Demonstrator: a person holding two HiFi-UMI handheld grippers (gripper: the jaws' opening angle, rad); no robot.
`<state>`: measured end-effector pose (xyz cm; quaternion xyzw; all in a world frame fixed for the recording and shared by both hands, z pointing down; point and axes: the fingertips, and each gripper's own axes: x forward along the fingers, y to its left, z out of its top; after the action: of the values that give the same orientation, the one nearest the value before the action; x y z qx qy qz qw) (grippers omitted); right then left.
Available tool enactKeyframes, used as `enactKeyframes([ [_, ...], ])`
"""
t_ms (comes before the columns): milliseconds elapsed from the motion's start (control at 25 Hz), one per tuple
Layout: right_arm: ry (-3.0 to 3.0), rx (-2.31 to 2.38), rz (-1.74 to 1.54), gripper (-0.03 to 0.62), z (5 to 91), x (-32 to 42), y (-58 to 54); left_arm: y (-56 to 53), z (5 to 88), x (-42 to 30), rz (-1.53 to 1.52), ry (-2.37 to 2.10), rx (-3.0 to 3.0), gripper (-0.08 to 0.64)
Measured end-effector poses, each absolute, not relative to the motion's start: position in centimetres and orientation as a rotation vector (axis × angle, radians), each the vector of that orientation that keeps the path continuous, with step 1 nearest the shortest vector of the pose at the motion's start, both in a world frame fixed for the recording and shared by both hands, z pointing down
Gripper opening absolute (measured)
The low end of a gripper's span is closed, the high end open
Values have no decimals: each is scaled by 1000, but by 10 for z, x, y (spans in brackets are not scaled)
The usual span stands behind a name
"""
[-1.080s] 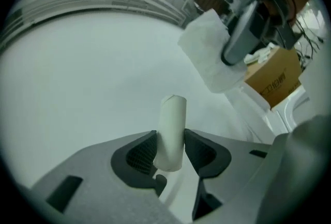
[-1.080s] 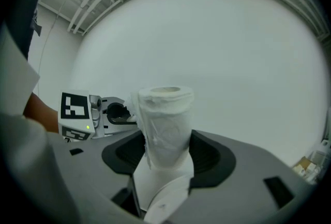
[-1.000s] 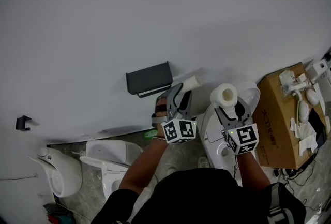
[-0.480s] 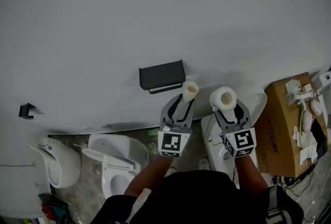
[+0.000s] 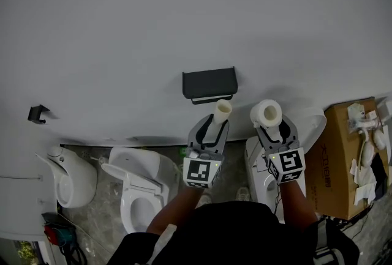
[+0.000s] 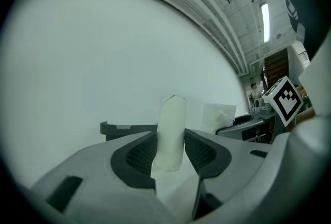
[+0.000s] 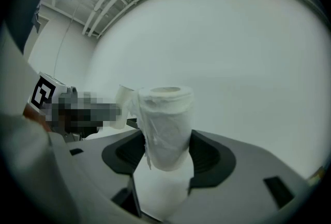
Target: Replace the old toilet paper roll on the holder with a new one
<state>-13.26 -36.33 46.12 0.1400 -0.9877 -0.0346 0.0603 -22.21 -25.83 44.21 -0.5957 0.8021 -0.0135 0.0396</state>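
The dark wall holder [image 5: 209, 83] hangs bare on the white wall. Just below it my left gripper [image 5: 215, 122] is shut on the thin, nearly used-up old roll [image 5: 222, 111], which stands upright between the pads. In the left gripper view the old roll [image 6: 171, 130] fills my left gripper [image 6: 170, 141], with the holder [image 6: 124, 128] behind it to the left. To the right, my right gripper [image 5: 273, 128] is shut on the fuller new roll [image 5: 266, 113]. The right gripper view shows the new roll [image 7: 165, 127] upright in my right gripper [image 7: 166, 148].
Two white toilets [image 5: 138, 187] [image 5: 67, 181] stand on the floor at the lower left. Another white toilet [image 5: 309, 126] is behind the right gripper. A cardboard box [image 5: 343, 163] with loose fittings sits at the right. A small dark hook [image 5: 38, 113] is on the wall at the left.
My left gripper has rolled, so the old roll now stands up instead of leaning right. Both grippers have shifted left relative to the holder, which is now right above the left one.
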Motion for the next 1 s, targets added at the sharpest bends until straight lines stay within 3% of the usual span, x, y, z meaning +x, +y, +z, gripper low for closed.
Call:
enactKeyframes([
  [120,-3013,396,1,258,465,-140,-366,-246,445,-229,-53,2491,-1796,167],
  [360,-3043,292,606,255,484,-158,-381,-222,449,-241,-81,2551,-1730,167],
  [1000,-2879,178,1656,253,496,-208,-392,-180,445,-266,-240,2613,-1593,169],
])
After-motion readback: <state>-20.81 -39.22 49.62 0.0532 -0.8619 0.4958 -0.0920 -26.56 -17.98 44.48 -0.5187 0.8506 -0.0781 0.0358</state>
